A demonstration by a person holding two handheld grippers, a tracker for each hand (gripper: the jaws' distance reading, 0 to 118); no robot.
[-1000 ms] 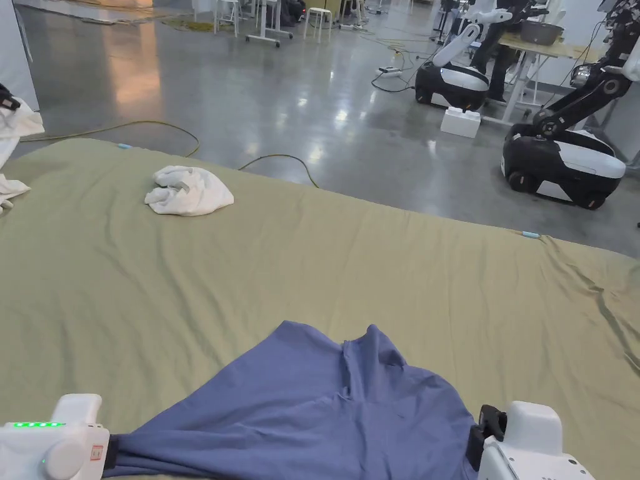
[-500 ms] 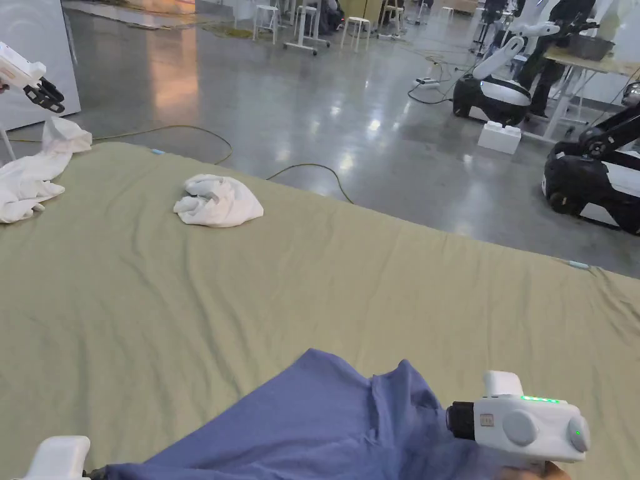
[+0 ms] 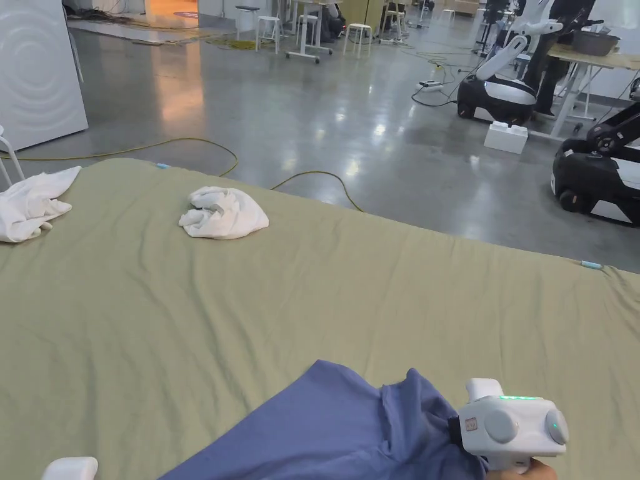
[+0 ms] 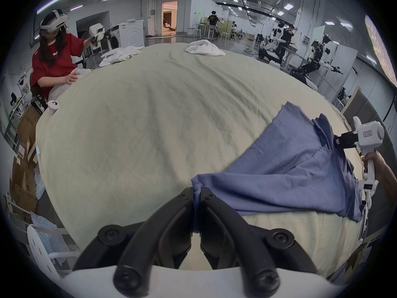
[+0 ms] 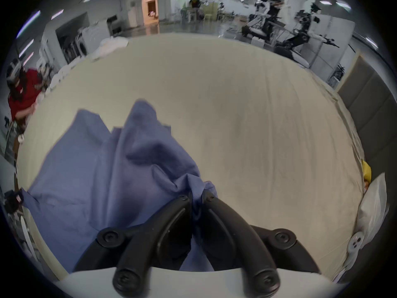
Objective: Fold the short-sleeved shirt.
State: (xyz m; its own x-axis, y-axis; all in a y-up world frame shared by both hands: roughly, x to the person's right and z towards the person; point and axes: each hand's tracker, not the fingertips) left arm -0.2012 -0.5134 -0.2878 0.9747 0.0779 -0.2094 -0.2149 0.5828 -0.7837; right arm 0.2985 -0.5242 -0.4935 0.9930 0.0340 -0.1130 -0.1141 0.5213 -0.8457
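Note:
A blue short-sleeved shirt (image 3: 325,425) lies stretched across the near edge of the olive-green sheet (image 3: 312,294). In the left gripper view my left gripper (image 4: 197,192) is shut on one bunched corner of the shirt (image 4: 279,173). In the right gripper view my right gripper (image 5: 196,195) is shut on the opposite bunched edge of the shirt (image 5: 96,173). In the head view the right gripper (image 3: 451,428) pinches the cloth at the lower right, and the left gripper's white body (image 3: 69,469) peeks in at the bottom left. The cloth hangs loosely between them.
A crumpled white garment (image 3: 222,214) lies on the far part of the sheet, another white pile (image 3: 28,200) at the left edge. A person in a red shirt (image 4: 53,61) works at the far left. Wheeled robots (image 3: 594,175) stand on the floor beyond.
My right gripper has come up and inward to the left with the shirt's edge, bunching the cloth. The left gripper has dropped toward the bottom left corner of the head view. The camera has shifted.

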